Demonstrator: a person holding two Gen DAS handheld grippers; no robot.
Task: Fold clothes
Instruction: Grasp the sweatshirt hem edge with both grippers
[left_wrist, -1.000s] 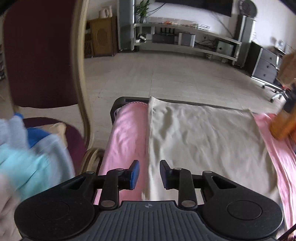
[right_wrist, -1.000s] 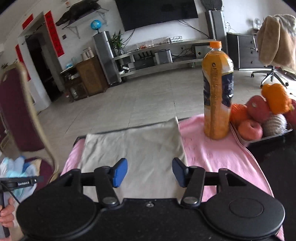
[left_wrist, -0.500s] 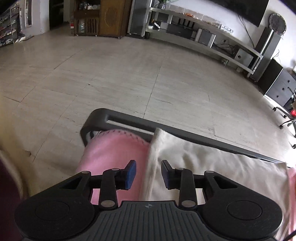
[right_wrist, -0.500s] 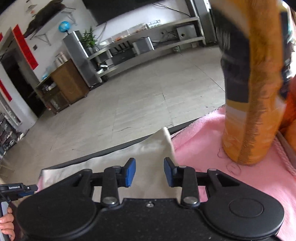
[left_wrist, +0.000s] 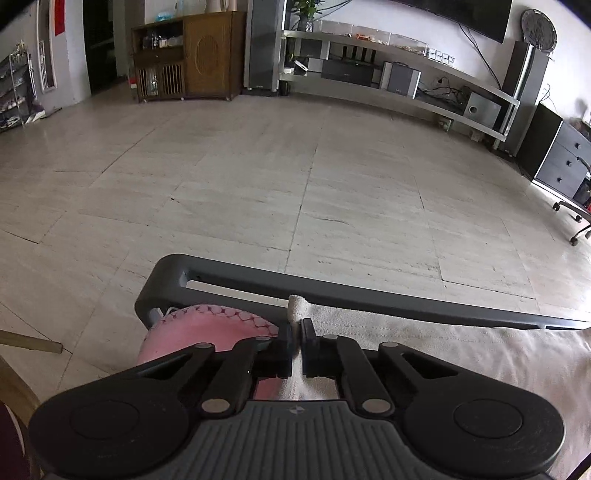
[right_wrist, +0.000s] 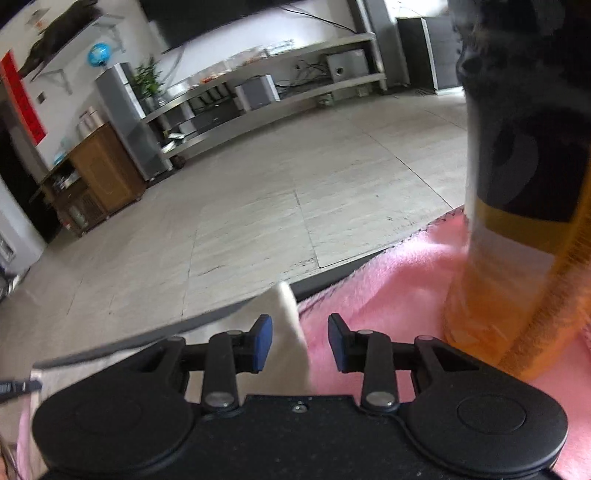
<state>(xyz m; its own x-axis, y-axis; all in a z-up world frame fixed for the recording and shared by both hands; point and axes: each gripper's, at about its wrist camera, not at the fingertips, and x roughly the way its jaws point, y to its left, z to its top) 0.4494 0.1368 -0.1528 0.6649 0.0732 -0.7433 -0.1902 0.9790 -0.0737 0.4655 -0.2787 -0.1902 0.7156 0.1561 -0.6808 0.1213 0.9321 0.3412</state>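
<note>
A beige cloth (left_wrist: 424, 343) lies flat on a pink blanket (left_wrist: 207, 328) over a dark table. My left gripper (left_wrist: 296, 334) is shut on the cloth's far left corner, which pokes up between the jaws near the table's far edge. In the right wrist view my right gripper (right_wrist: 300, 341) is open, its jaws standing either side of the cloth's far right corner (right_wrist: 286, 314), with the blue pads (right_wrist: 263, 341) apart from it.
A tall orange juice bottle (right_wrist: 517, 229) stands on the pink blanket (right_wrist: 388, 288) just right of my right gripper, very close. The table's dark far rim (left_wrist: 332, 291) runs just beyond both grippers, with tiled floor (left_wrist: 295, 177) past it.
Both grippers moved forward to the cloth's far corners. My left gripper closed on the left corner. My right gripper stays open and now straddles the right corner.
</note>
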